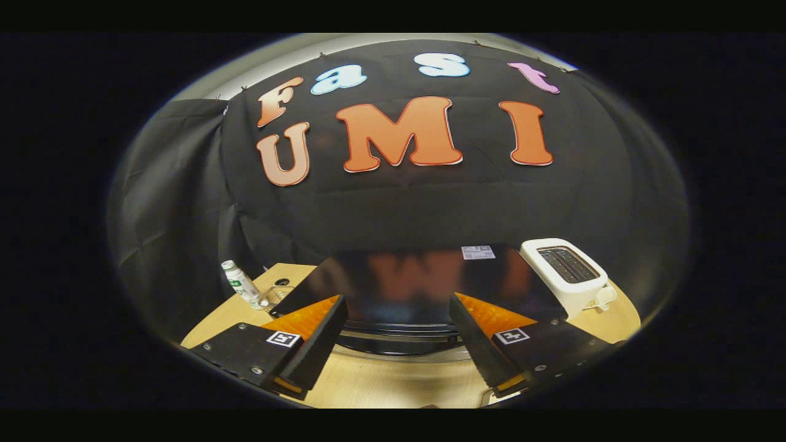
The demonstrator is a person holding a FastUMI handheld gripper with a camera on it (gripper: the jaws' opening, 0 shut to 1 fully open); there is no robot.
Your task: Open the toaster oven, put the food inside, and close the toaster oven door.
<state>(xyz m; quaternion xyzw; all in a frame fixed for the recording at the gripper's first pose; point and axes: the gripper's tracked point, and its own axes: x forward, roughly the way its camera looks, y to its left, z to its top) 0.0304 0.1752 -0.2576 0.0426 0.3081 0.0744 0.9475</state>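
The toaster oven (pixel 393 279) is a black box with a glossy top that mirrors the wall behind it. It stands on the wooden table (pixel 381 383), just ahead of and below my gripper (pixel 396 301). I look down on its top and front edge. A shiny curved bar (pixel 399 345), which looks like the door handle, runs along that front edge between my two fingers. The fingers stand wide apart, open, with nothing held between them. The door's face is hidden from this angle.
A white slot toaster (pixel 568 273) sits to the right of the oven, close against it. A small white bottle with a green label (pixel 241 285) stands to the left, beside a small clear dish (pixel 277 296). Black cloth walls close the booth behind.
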